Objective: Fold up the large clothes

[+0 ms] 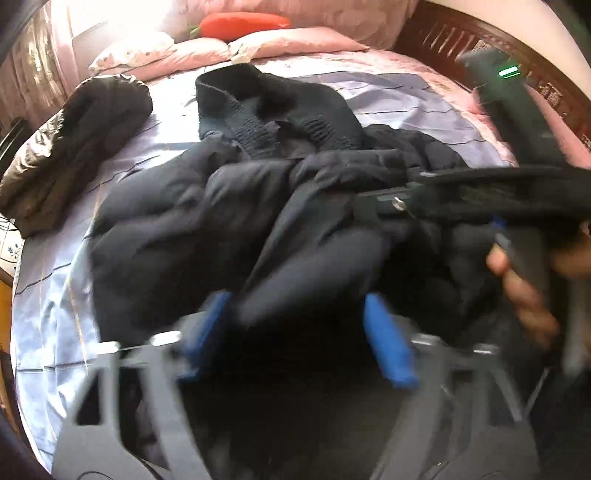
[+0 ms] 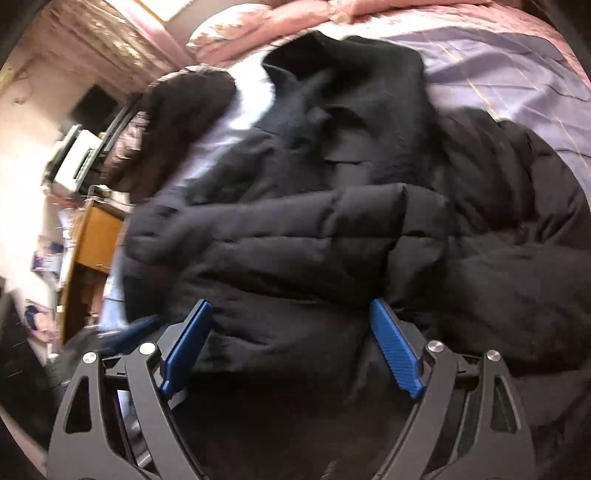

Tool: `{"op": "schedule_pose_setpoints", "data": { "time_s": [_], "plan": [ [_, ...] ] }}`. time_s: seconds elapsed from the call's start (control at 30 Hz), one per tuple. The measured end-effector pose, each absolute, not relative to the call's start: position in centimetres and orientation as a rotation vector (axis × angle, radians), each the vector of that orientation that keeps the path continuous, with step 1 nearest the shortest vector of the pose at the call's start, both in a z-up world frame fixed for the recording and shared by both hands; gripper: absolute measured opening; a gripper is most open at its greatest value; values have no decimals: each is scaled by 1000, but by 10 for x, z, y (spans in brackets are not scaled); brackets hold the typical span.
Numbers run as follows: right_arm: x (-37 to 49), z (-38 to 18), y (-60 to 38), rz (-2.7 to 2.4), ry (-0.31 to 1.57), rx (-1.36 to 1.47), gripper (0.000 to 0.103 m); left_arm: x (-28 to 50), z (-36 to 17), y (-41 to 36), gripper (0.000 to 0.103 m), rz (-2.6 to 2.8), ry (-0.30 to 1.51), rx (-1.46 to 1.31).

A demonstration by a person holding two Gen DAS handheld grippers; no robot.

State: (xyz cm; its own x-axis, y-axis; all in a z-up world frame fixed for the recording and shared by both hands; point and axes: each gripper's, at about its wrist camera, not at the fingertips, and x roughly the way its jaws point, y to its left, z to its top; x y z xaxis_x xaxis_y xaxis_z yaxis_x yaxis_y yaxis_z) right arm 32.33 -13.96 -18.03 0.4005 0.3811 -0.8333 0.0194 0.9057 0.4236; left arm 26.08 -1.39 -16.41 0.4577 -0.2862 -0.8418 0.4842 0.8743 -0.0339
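Observation:
A large black puffer jacket (image 1: 229, 221) lies crumpled on the bed, its knit collar toward the pillows; it also fills the right wrist view (image 2: 332, 229). My left gripper (image 1: 295, 317) is open, blue pads wide apart, low over the jacket's near edge with a fold of fabric between them. My right gripper (image 2: 291, 314) is open over the jacket's near hem, with fabric bulging between the pads. In the left wrist view the right gripper's body (image 1: 517, 206) and the hand holding it show at the right.
A folded brown puffer jacket (image 1: 74, 155) lies at the bed's left side. Pink pillows (image 1: 288, 44) and a red carrot-shaped cushion (image 1: 240, 26) sit at the head. A dark wooden headboard (image 1: 461, 40) is at the right. A wooden table (image 2: 92, 236) stands left of the bed.

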Motion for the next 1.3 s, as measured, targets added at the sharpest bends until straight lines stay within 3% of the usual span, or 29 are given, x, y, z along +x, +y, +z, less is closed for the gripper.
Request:
{"op": "schedule_pose_setpoints", "data": {
  "time_s": [0.13,0.17,0.23,0.27,0.3,0.4,0.47,0.6,0.77,0.9,0.93,1.0,1.1,1.3],
  "plan": [
    [328,-188,-146,238,1151,450,87,238,-128,22,95,-513,878,72],
    [327,-183,-150,247,1135,463,86,240,-121,26,90,-503,861,49],
    [319,-154,-152,241,1068,441,86,254,-106,30,58,-458,846,17],
    [316,-143,-154,230,1039,412,86,270,-103,31,32,-427,872,-7],
    [312,-129,-153,189,996,342,86,281,-104,30,15,-411,894,-29],
    [312,-136,-158,149,1023,287,85,324,-131,23,10,-368,1006,-95],
    [320,-171,-162,118,1115,293,81,339,-159,14,8,-341,1074,-74],
    [329,-226,-176,130,1194,376,85,358,-218,16,8,-290,1198,-98],
    [333,-235,-162,124,1166,232,89,370,-258,29,6,-300,1246,-156],
    [323,-207,-169,124,1154,276,86,353,-232,28,5,-288,1204,-100],
    [311,-191,-169,127,1145,269,85,338,-211,31,16,-295,1160,-81],
    [284,-163,-161,108,1123,174,85,308,-182,38,56,-299,1084,-61],
    [248,-145,-161,39,1087,85,85,262,-169,48,58,-289,1048,5],
    [185,-188,-202,-88,1213,149,85,210,-233,68,54,-279,1240,105]
  ]
}}
